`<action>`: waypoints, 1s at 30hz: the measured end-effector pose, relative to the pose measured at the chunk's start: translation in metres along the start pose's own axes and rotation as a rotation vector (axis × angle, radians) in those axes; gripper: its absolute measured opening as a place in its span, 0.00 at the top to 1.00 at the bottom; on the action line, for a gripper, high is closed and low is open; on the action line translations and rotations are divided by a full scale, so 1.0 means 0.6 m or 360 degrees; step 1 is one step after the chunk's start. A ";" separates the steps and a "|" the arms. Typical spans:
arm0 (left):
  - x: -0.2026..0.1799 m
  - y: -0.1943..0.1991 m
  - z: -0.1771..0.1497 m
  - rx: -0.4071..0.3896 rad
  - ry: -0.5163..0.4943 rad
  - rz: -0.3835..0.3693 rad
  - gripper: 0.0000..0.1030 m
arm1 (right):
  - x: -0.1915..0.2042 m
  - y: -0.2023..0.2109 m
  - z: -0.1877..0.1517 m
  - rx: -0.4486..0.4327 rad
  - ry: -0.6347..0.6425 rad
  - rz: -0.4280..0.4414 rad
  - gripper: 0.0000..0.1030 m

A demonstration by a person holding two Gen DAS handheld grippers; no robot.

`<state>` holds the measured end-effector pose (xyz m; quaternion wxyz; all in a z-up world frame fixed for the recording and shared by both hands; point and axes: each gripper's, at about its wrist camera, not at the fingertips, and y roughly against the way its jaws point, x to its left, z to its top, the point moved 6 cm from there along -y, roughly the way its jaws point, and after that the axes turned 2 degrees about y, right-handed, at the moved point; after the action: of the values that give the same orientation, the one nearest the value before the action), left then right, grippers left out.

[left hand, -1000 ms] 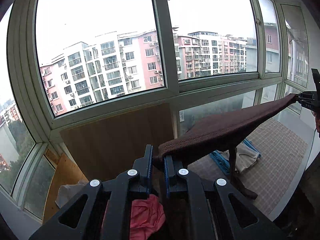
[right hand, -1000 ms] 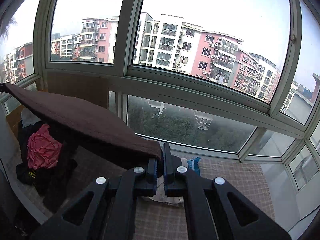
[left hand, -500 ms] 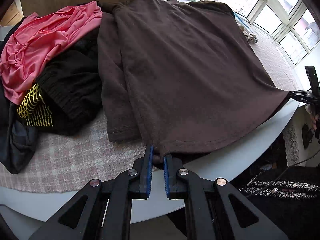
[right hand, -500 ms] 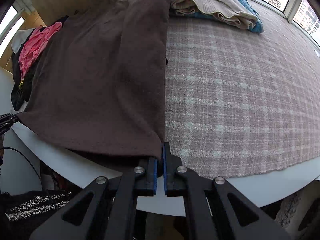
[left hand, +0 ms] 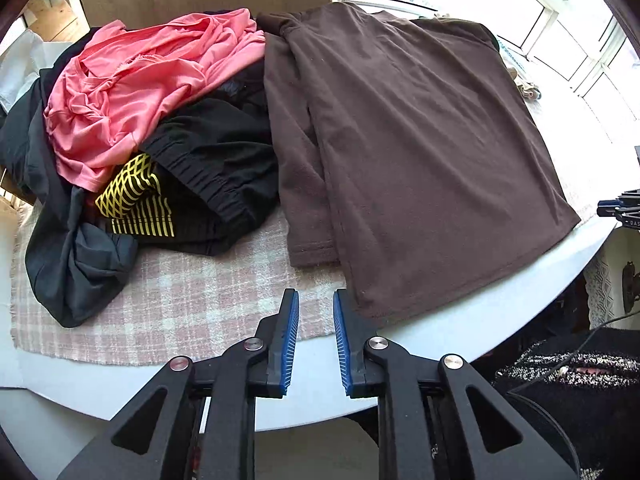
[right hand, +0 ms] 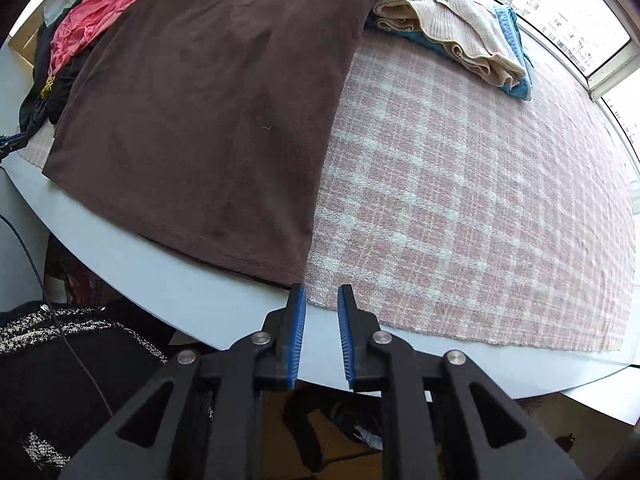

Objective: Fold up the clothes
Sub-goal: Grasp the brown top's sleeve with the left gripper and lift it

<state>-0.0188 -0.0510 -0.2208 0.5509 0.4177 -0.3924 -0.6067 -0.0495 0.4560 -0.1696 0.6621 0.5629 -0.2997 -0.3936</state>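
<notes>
Left wrist view is showing a brown shirt [left hand: 420, 152] lying spread flat on a pink plaid cloth [left hand: 192, 292] over the white tabletop [left hand: 460, 320], one sleeve folded in along its left side and its hem hanging slightly past the cloth's near edge. One pile of unfolded clothes is sitting to its left: one pink garment [left hand: 148, 80], one black piece with yellow print [left hand: 136, 204] and other dark items. The left tool [left hand: 316, 300] is hovering just off the shirt's near left hem corner, its jaws opening with a narrow gap and nothing between them.

Right wrist view is showing the same shirt [right hand: 216, 112] lying smooth, its right edge running straight toward the camera. One folded stack is resting at the far side: one cream knit [right hand: 452, 16] over one blue item [right hand: 516, 52]. The right tool [right hand: 322, 304] is sitting just beside the shirt's near right hem corner, its jaws opening narrowly and gripping nothing.
</notes>
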 end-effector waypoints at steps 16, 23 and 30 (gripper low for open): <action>0.015 -0.133 0.083 0.0186 0.0000 -0.0124 0.85 | 0.216 -0.070 0.255 -0.0333 -0.0014 0.0443 0.79; 0.047 -0.056 0.109 0.0063 0.0001 -0.0147 0.98 | 0.255 -0.137 0.306 -0.0250 -0.0006 0.0400 0.79; 0.119 0.057 0.188 -0.0129 -0.0065 -0.0018 0.98 | 0.277 -0.174 0.319 -0.0172 0.0020 0.0308 0.79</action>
<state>-0.1161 -0.1234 -0.1553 0.5559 0.3847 -0.3762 -0.6336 -0.1449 0.2101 -0.2440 0.7283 0.4973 -0.3268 -0.3397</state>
